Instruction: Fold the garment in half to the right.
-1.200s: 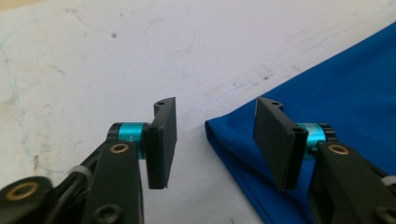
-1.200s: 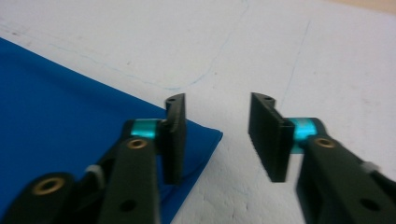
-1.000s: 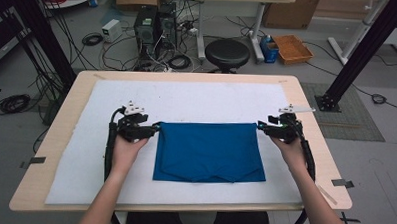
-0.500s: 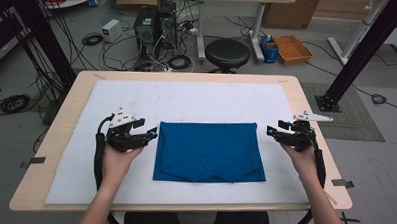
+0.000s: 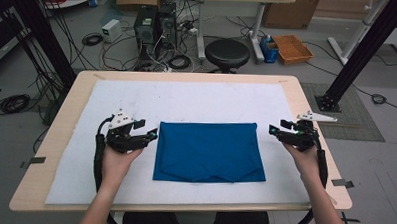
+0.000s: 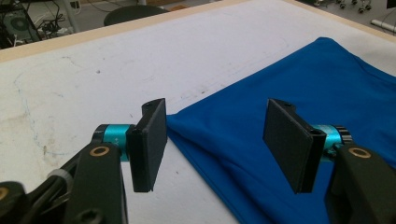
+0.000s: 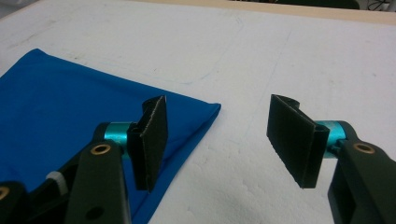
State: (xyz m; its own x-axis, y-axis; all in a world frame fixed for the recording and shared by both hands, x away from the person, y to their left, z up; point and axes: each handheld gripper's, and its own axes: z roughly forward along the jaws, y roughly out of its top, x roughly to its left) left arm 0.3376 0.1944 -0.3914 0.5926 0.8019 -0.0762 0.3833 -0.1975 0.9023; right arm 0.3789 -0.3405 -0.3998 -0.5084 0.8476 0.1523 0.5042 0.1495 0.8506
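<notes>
Both hand-held grippers have let go and pulled outward since a second ago: back then each sat at a far corner of the folded blue cloth (image 5: pixel 208 151); now the left hand-held gripper (image 5: pixel 144 137) hovers just off the cloth's left edge and the right hand-held gripper (image 5: pixel 276 130) sits apart from the right edge. The right jaws have just been opening, with nothing between them. Cloth shape hasn't changed across the frames, a neat rectangle with a fold flap along the near edge. Judgement: this fold is laid down and released; next is probably a regrasp for another fold, or done.

Cloth location: centre of the white padded mat (image 5: pixel 197 99) on the light wooden bench (image 5: pixel 77 88), slightly toward 6 o'clock.

Left hand-held gripper: at 9 o'clock of the cloth, jaws spread wide, empty. In the left gripper view the cloth's corner lies below and between the pads (image 6: pixel 152 142), not pinched.

Right hand-held gripper: at 3 o'clock of the cloth, jaws spread, empty. In the right gripper view the cloth corner (image 7: pixel 205 109) lies beyond the left pad (image 7: pixel 154 140), with bare mat between the pads.

Pose: both forearms come in from 6 o'clock, hands wrapped around the gripper bodies, jaws roughly level and pointing inward toward the cloth, held low over the mat. Cables trail back along the forearms.
</notes>
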